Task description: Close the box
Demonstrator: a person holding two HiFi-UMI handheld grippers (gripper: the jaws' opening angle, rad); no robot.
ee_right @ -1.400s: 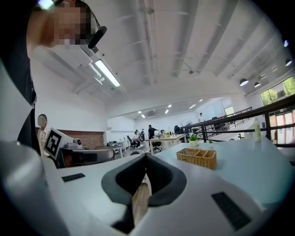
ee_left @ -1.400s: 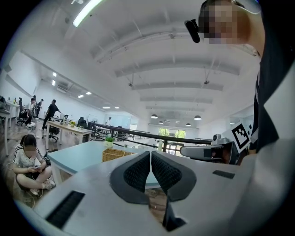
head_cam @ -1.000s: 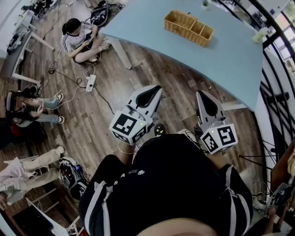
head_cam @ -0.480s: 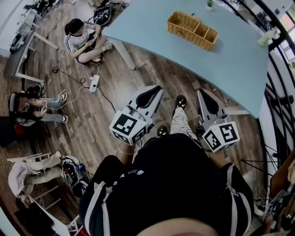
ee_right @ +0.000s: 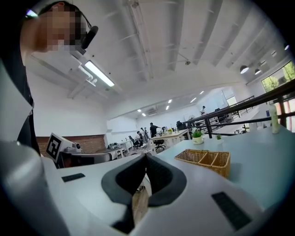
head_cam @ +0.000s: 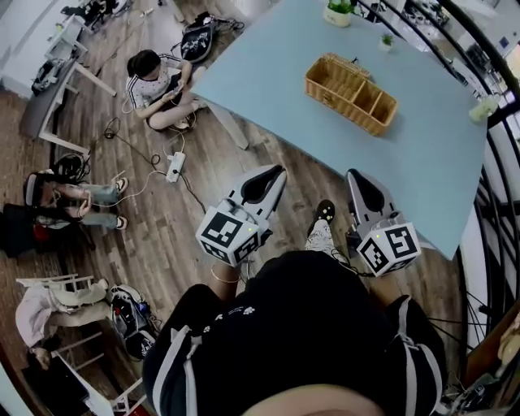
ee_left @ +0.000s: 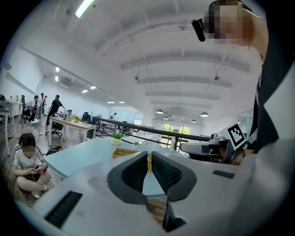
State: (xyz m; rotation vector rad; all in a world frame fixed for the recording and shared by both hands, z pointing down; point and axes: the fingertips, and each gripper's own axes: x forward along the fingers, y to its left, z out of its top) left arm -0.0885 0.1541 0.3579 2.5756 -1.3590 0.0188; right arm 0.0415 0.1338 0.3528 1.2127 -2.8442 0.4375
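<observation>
- Standing short of the light blue desk (head_cam: pixel 439 162), the person holds both grippers out over the wooden floor (head_cam: pixel 162 236), off the desk's near edge; neither reaches over the top.
- Another person (head_cam: pixel 154 77) sits on the floor off the desk's left corner, with a white power strip (head_cam: pixel 174 166) on the boards near them.
- Left gripper (head_cam: pixel 279 172): marker cube toward the holder, nose aimed at the desk. In the left gripper view its jaws (ee_left: pixel 150 154) are closed together, with nothing between them.
- Right gripper (head_cam: pixel 353 175): just beside the desk's near edge, pointing the same way. In the right gripper view its jaws (ee_right: pixel 145 156) meet at the tips and hold nothing.
- Wicker box (head_cam: pixel 351 93): sits on the desk toward its far side, well apart from both grippers. Top is open and the inner dividers show; both gripper views show it ahead on the desk.
- Two small potted plants (head_cam: pixel 339 10) stand at the desk's far edge, beyond the box.
</observation>
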